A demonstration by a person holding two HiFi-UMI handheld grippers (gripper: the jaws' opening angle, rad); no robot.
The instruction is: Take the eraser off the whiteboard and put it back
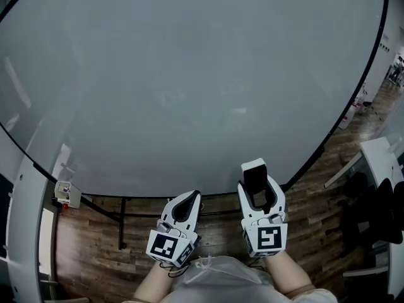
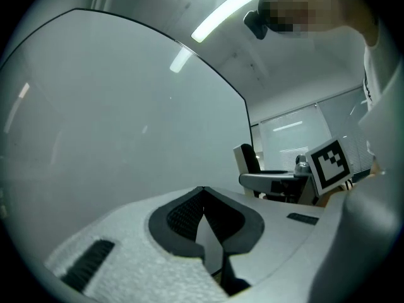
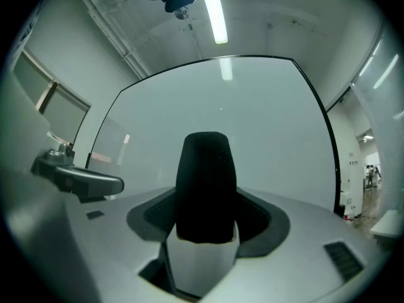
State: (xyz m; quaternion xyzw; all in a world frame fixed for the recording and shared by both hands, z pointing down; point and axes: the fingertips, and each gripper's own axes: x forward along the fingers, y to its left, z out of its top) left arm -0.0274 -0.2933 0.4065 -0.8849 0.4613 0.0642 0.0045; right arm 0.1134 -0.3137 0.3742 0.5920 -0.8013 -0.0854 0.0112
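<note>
While the left tool (image 1: pixel 187 201) is hanging clenched and empty, the right tool (image 1: pixel 259 192) is clamping a black oblong eraser (image 1: pixel 254 174), with the grey-white whiteboard (image 1: pixel 189 74) ahead.

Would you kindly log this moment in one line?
right hand-held gripper: shut on eraser | left hand-held gripper: shut, empty | whiteboard: ahead

Light's cool and even, a bit dim, w/ a greenish cast. Main source is the ceiling tube (image 3: pixel 214 11) overhead, blown out white in both gripper views; it leaves pale glare streaks on the whiteboard (image 1: pixel 189 74). Heavy fisheye: board edge bows, corners go black. My eraser (image 3: pixel 205 188) reads flat black, no detail. Closest foreground in left gripper view is soft.
</note>
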